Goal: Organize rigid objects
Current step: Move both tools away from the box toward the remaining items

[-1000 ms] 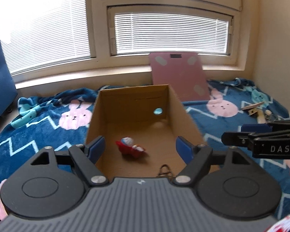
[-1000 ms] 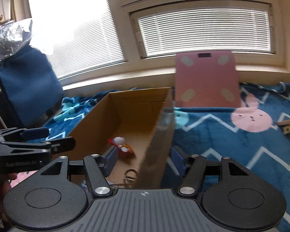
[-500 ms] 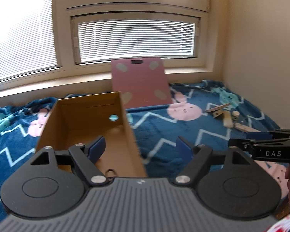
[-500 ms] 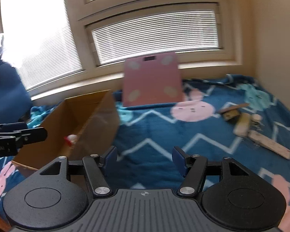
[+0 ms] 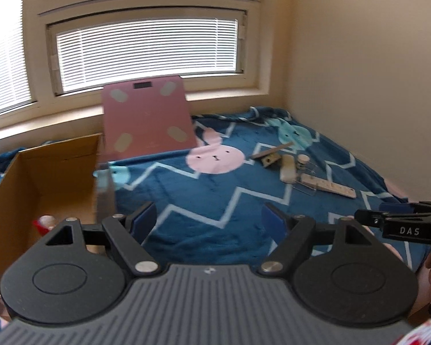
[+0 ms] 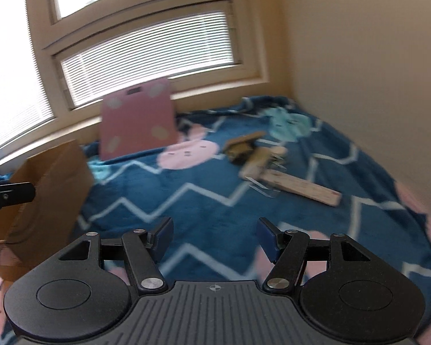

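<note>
I've swung both grippers off the cardboard box (image 5: 48,189) toward the wooden pieces (image 6: 273,169) right of it — left gripper (image 5: 208,221) and right gripper (image 6: 214,238) both apart, empty — next pick.

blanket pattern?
Blue blanket with white zigzags and pink and teal bunny faces; the left wrist view shows it sharpest.

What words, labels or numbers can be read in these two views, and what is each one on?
"DAS": white letters on the side of the right gripper, seen at the right edge of the left wrist view.
Dark display window at the top of the pink bathroom scale: no digits readable.
Long white strip on the blanket: any markings are too small to read.
Nothing else legible.
</note>
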